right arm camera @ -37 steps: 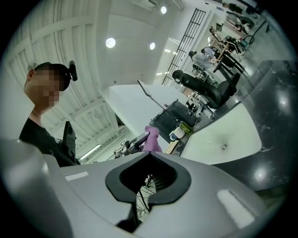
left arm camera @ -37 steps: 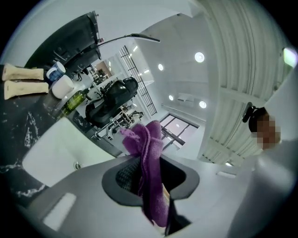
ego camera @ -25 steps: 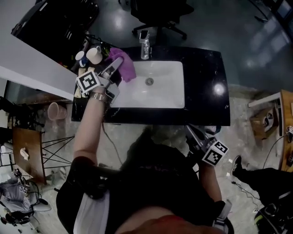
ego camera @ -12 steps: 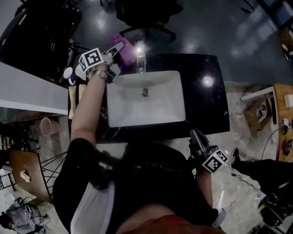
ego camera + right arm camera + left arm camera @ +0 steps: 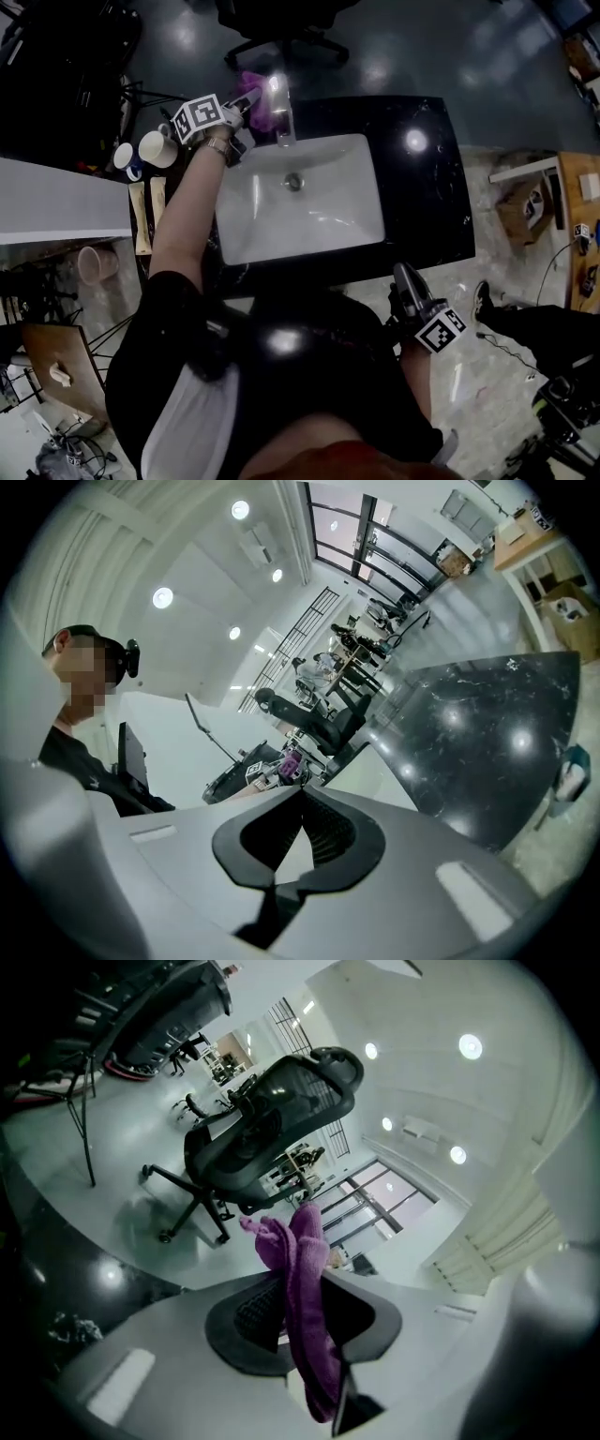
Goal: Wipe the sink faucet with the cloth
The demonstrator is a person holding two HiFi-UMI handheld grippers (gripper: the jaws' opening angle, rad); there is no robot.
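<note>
A purple cloth (image 5: 255,103) is pinched in my left gripper (image 5: 246,101), which is held at the far edge of the black counter, just left of the chrome faucet (image 5: 282,117). The cloth bunches against the faucet's left side. In the left gripper view the cloth (image 5: 302,1312) hangs between the jaws and sticks out past their tips. My right gripper (image 5: 405,279) hangs shut and empty at the near right, off the counter's front edge. In the right gripper view its jaws (image 5: 298,799) meet with nothing between them.
A white sink basin (image 5: 309,220) with a drain (image 5: 294,181) sits in the black counter (image 5: 427,197). Two mugs (image 5: 150,150) stand at the counter's left end. An office chair (image 5: 281,33) is behind the counter. A person's leg (image 5: 534,337) shows at the right.
My left gripper carried the cloth from over the sink's left rim to the back of the counter beside the faucet. The right gripper stayed low at the near right.
</note>
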